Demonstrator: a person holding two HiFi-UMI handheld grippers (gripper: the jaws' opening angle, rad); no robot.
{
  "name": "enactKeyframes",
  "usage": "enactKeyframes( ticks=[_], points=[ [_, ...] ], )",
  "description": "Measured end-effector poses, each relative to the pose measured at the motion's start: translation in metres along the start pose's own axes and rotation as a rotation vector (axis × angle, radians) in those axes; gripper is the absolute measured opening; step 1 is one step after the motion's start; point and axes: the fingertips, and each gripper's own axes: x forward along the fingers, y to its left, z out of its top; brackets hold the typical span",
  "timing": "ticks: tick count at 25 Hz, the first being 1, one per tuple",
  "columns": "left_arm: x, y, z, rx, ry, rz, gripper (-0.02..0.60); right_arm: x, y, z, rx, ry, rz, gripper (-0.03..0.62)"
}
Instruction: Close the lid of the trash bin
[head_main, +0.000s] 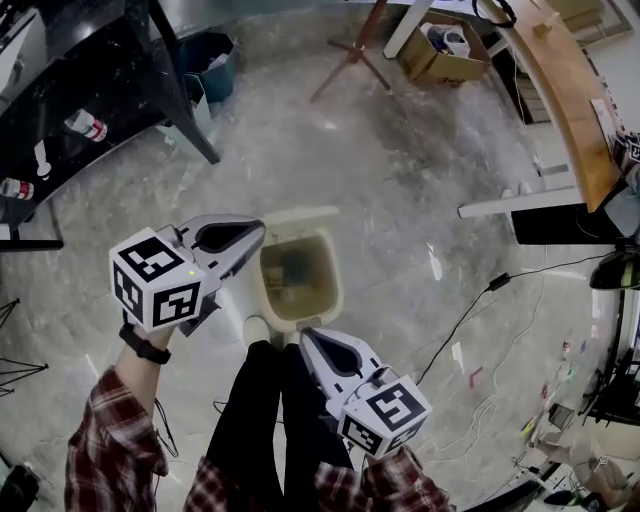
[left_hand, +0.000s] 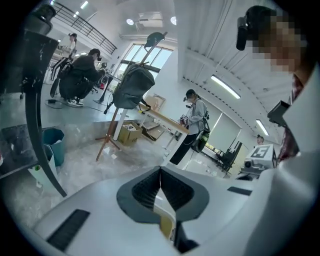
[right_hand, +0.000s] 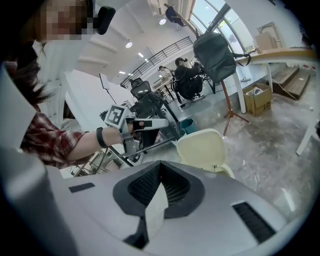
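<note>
Cream plastic trash bin (head_main: 322, 300), lid (head_main: 298, 214) open, on the floor at the person's feet.
Lid stands raised at the bin's far rim, with the left gripper (head_main: 256, 234) just beside the left rim and the right gripper (head_main: 309, 339) at the near rim. Both sets of fingers are pressed together and hold nothing. Likely risks: shut fingers sliding off the smooth lid, or a sideways shove tipping or shifting the light bin instead of swinging the lid down.

Grey marbled floor (head_main: 400, 170) is carrying several things.
A cream trash bin (head_main: 300, 285) is standing in the middle, a cardboard box (head_main: 440, 58) far right, a teal bin (head_main: 212, 62) far left, a black cable (head_main: 494, 284) right.
</note>
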Motion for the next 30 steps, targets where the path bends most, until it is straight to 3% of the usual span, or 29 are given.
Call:
enactKeyframes(
  ticks=[6,10,12,14,22,30],
  points=[
    [0.030,0.028,-0.010,0.033,0.078,0.000,0.011,0.003,-0.007,-0.032,0.027,0.054,0.024,0.012],
    [0.042,0.036,-0.019,0.057,0.153,-0.053,0.012,0.001,-0.008,-0.036,0.032,0.062,0.031,0.012],
    [0.044,0.041,-0.025,0.070,0.212,-0.075,0.054,0.000,-0.009,-0.035,0.025,0.063,0.032,0.012],
    [0.044,0.046,-0.028,0.061,0.259,-0.103,0.091,0.000,-0.010,-0.033,0.014,0.064,0.033,0.012],
    [0.052,0.057,-0.052,0.017,0.386,-0.148,0.089,0.001,-0.007,-0.038,0.022,0.072,0.046,0.012],
    [0.053,0.040,-0.068,-0.072,0.377,-0.221,0.089,-0.003,-0.002,-0.046,0.028,0.078,0.058,0.012]
  ],
)
